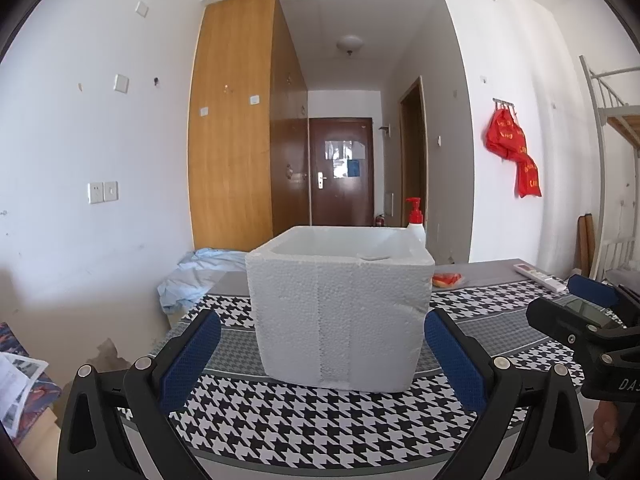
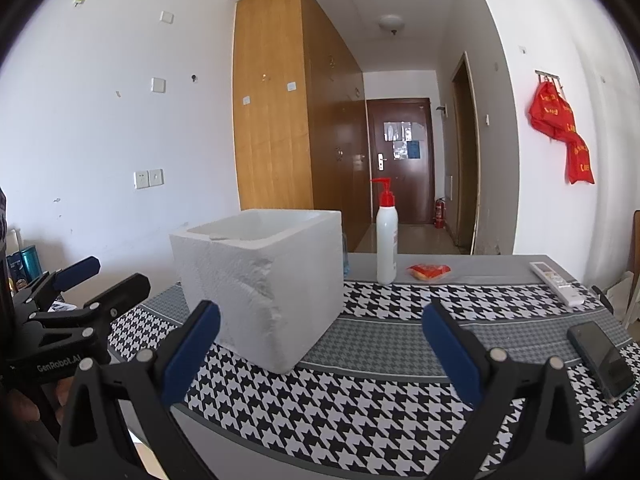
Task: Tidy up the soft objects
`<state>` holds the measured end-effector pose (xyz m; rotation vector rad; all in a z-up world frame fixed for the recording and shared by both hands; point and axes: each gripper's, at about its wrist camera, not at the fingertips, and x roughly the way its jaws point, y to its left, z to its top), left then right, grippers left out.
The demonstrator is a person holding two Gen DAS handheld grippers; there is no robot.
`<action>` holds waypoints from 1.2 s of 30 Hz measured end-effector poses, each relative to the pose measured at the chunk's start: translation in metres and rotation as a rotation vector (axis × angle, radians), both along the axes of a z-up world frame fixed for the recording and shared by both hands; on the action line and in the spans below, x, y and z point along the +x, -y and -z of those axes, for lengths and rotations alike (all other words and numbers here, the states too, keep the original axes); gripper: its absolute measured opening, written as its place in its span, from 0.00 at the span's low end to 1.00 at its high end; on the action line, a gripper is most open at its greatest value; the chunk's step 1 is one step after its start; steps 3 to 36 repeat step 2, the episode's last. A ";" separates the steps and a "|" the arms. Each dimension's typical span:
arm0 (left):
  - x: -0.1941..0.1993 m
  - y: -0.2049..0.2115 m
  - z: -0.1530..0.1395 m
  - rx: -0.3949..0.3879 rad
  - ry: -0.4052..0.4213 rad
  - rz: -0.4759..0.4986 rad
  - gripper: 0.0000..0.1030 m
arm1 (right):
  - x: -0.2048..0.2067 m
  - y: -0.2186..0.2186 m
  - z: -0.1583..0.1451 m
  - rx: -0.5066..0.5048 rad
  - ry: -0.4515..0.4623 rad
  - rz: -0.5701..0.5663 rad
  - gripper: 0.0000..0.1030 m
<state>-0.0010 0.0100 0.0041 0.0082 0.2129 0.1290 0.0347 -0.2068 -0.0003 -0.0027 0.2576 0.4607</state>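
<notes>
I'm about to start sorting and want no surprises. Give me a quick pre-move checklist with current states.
1. Left gripper open and empty: ok.
2. Right gripper open and empty: ok.
3. Foam box upright, top open: ok.
4. Box interior free of items: cannot tell, the near wall hides the bottom.
5. Red packet unobstructed: ok, lying apart from the pump bottle.
6. Phone safely placed: not ok, near the table's right edge.

Right gripper [image 2: 320,344] hangs over the houndstooth table [image 2: 360,408], jaws wide apart, holding nothing. White foam box [image 2: 260,280] stands left of it; pump bottle [image 2: 386,240] and red packet [image 2: 429,271] lie behind the box's right side. Left gripper [image 2: 100,276] hovers left of the box.
</notes>
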 end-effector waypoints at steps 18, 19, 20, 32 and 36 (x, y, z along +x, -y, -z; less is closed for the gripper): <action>0.000 -0.001 0.000 -0.004 -0.003 0.000 0.99 | 0.001 0.000 0.000 0.004 -0.004 -0.003 0.99; 0.000 -0.001 0.000 -0.004 -0.003 0.000 0.99 | 0.001 0.000 0.000 0.004 -0.004 -0.003 0.99; 0.000 -0.001 0.000 -0.004 -0.003 0.000 0.99 | 0.001 0.000 0.000 0.004 -0.004 -0.003 0.99; 0.000 -0.001 0.000 -0.004 -0.003 0.000 0.99 | 0.001 0.000 0.000 0.004 -0.004 -0.003 0.99; 0.000 -0.001 0.000 -0.004 -0.003 0.000 0.99 | 0.001 0.000 0.000 0.004 -0.004 -0.003 0.99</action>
